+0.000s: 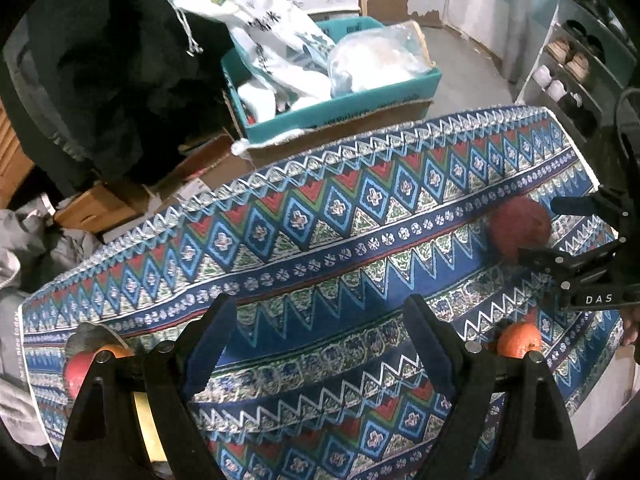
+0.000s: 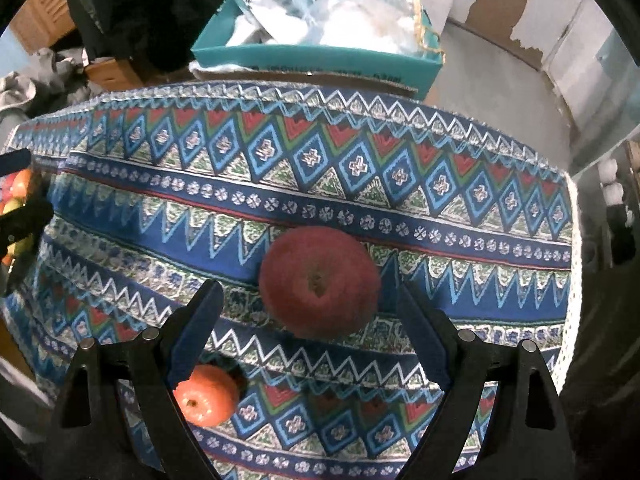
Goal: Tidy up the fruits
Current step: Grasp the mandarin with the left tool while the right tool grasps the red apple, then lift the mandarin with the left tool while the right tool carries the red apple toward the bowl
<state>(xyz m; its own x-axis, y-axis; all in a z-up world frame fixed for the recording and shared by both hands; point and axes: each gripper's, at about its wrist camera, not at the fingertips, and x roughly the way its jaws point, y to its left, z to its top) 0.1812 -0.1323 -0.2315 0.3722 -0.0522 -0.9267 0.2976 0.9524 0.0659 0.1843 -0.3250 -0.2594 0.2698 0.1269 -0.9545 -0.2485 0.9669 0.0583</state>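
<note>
A red apple (image 2: 319,281) lies on the patterned cloth between the open fingers of my right gripper (image 2: 308,292), which is empty and hangs just above it. An orange (image 2: 207,395) lies nearer, under the right gripper's left finger. In the left wrist view the same apple (image 1: 518,225) and orange (image 1: 519,339) are at the right, with the right gripper (image 1: 538,228) around the apple. My left gripper (image 1: 318,308) is open and empty over the cloth. A bowl with fruit (image 1: 82,364) sits at the table's left edge; it also shows in the right wrist view (image 2: 16,200).
The table wears a blue, red and white patterned cloth (image 1: 320,240). Behind it stands a teal box (image 1: 332,112) full of white bags, on cardboard. Dark clothing hangs at the back left. A shoe rack (image 1: 568,72) is at the right.
</note>
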